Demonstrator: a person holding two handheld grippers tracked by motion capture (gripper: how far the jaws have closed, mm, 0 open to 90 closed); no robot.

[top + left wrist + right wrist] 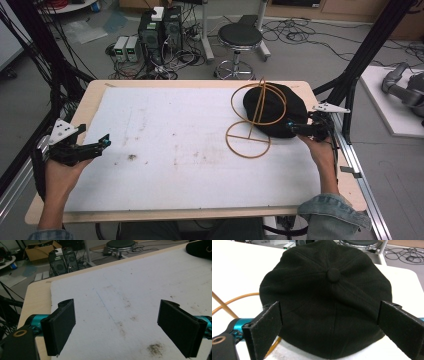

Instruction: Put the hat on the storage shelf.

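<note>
The right gripper (329, 332) is sitting at the near edge of a black cap (327, 302), its two jaws standing wide apart with the cap's brim-side edge lying between and just ahead of them; neither pad is touching the fabric as far as the right gripper view shows. The cap's top button (333, 273) is lying ahead of the jaws, roughly centred between them. In the high view the right gripper (295, 128) is pointing at the cap (280, 107) from the side nearest the person, and its tips may be just brushing the cap's edge there, though the angle is too shallow to be sure. A golden wire stand (250, 122), made of rings and a straight rod, is lying just to the left of this gripper, with one ring resting over the cap and a curve of it (234, 301) passing beside the left jaw. The left gripper (116, 326) is hovering well apart from the cap, jaws spread wide and holding nothing, with only the stained white foam mat (120, 290) lying beneath and ahead of it. Seen from above, the left gripper (102, 142) is sitting at the far left side of the mat (175, 150), which is covering the wooden table (82, 107).
</note>
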